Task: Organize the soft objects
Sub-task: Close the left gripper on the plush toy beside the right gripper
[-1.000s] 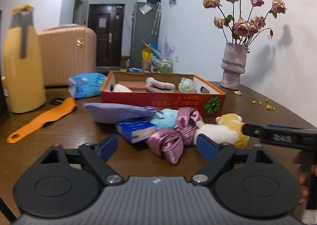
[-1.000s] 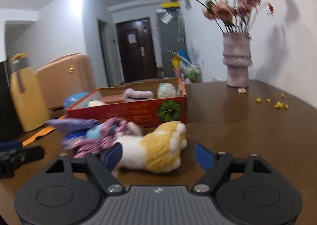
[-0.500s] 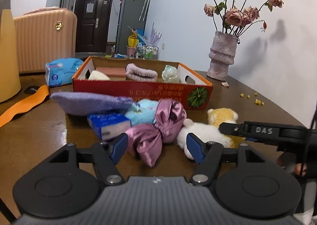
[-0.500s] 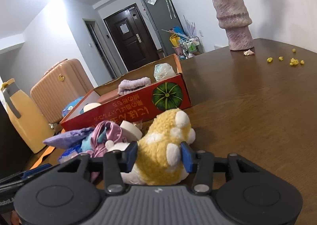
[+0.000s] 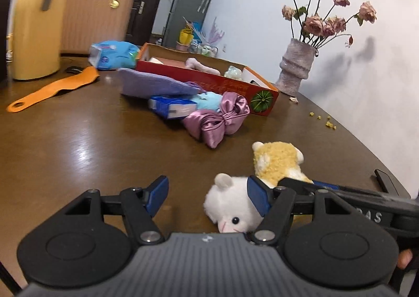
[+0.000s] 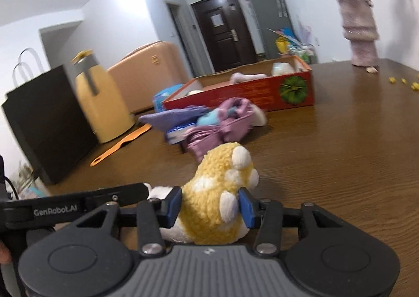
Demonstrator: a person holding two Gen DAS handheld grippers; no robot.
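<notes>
My right gripper (image 6: 208,205) is shut on a yellow and white plush toy (image 6: 214,192) and holds it near the table's front. In the left wrist view the same plush toy (image 5: 275,161) shows its white head just in front of my left gripper (image 5: 208,193), which is open and empty. A pile of soft items lies farther back: a pink satin bow (image 5: 217,120), a light blue plush (image 5: 208,100), a purple cloth (image 5: 154,85) and a blue packet (image 5: 172,108). Behind it stands a red cardboard box (image 5: 209,79) holding a pink cloth and other items.
A yellow thermos (image 5: 34,27), an orange strap (image 5: 55,87) and a blue tissue pack (image 5: 112,55) sit at the left. A vase of dried roses (image 5: 298,69) stands at the back right. A black bag (image 6: 44,124) stands at the table's left. Yellow crumbs (image 5: 324,119) lie at the right.
My right gripper closed on the plush toy and pulled it away from the pile toward the table's front. My left gripper drew back from the pile and stayed open.
</notes>
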